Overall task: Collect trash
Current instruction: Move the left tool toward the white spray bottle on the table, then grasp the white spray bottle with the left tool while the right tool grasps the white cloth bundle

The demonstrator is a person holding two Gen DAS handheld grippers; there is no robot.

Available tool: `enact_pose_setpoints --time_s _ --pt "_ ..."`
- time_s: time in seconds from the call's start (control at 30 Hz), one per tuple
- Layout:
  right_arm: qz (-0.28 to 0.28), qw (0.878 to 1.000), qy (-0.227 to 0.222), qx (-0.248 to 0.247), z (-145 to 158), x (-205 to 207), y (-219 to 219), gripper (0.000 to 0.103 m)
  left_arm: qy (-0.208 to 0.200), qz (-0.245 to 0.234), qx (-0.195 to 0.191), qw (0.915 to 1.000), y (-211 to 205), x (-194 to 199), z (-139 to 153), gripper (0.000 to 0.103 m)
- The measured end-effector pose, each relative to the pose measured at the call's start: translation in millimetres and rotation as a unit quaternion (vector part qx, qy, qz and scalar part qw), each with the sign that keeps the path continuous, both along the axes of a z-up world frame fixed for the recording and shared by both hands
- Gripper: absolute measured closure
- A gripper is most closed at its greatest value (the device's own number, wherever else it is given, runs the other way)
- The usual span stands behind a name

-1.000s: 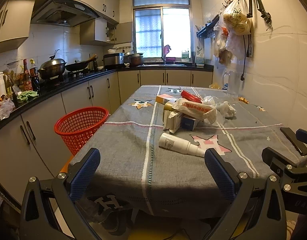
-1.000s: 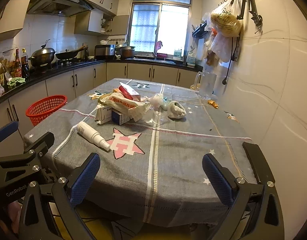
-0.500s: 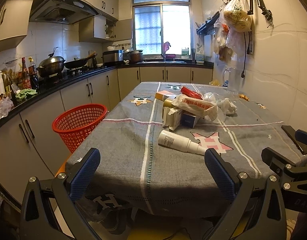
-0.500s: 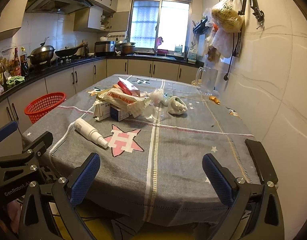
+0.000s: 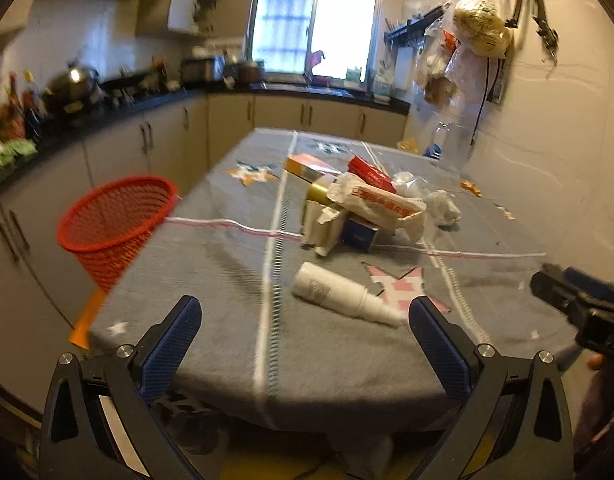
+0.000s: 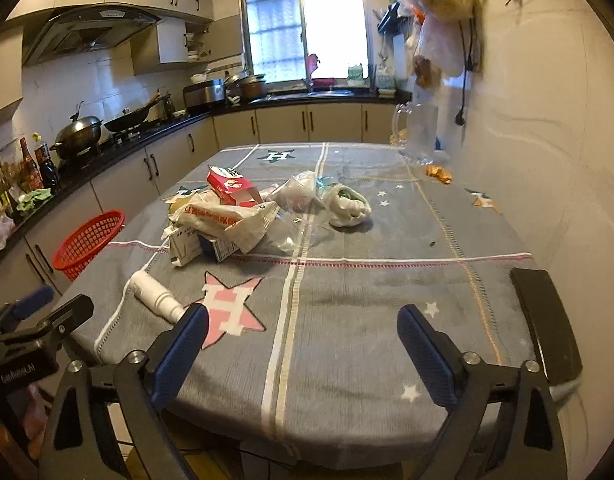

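A pile of trash lies mid-table on the grey star-print cloth (image 5: 211,280): a white printed wrapper (image 5: 381,202) (image 6: 227,218), a red box (image 5: 371,174) (image 6: 231,188), small cartons and a crumpled white bag (image 6: 347,208). Nearer the front edge a white bottle (image 5: 339,294) (image 6: 157,294) lies on its side. My left gripper (image 5: 303,307) is open just short of the bottle, holding nothing. My right gripper (image 6: 302,314) hovers over the table's front edge; its jaws are closing with nothing between them. A red mesh basket (image 5: 115,220) (image 6: 89,242) stands left of the table.
A glass pitcher (image 6: 419,132) and orange scraps (image 6: 439,174) sit at the table's far right, by the wall. Plastic bags (image 5: 475,36) hang from wall hooks above. Kitchen counter with a wok (image 6: 79,132) and bottles runs along the left.
Both grippers have moved forward toward the table, so the bottle and pile look nearer. The left view has swung and blurred. The right jaws have narrowed a little.
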State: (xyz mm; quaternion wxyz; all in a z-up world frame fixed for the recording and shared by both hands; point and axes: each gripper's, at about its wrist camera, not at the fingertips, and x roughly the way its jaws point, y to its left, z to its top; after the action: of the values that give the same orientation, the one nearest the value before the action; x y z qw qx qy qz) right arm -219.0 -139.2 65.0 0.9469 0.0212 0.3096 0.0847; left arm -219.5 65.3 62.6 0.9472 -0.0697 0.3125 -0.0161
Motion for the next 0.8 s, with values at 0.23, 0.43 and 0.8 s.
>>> enact_pose_setpoints --time_s 0.23,0.43,0.8 --pt "0.041 0.998 0.042 0.024 -7.6 48.0 -6.2 0.023 0.075 -0.029 -0.043 0.9958 7.4 67.7 -18.9 0.038" --pt "0.072 0.991 0.080 0.077 -15.8 88.2 -12.4 0.031 0.071 -0.093 -0.004 0.9931 1.1 87.9 -30.9 0.055" --pt "0.080 0.990 0.088 0.072 -25.6 116.3 -5.2 0.031 0.036 -0.298 0.151 0.9420 -28.4 67.6 -29.3 0.028"
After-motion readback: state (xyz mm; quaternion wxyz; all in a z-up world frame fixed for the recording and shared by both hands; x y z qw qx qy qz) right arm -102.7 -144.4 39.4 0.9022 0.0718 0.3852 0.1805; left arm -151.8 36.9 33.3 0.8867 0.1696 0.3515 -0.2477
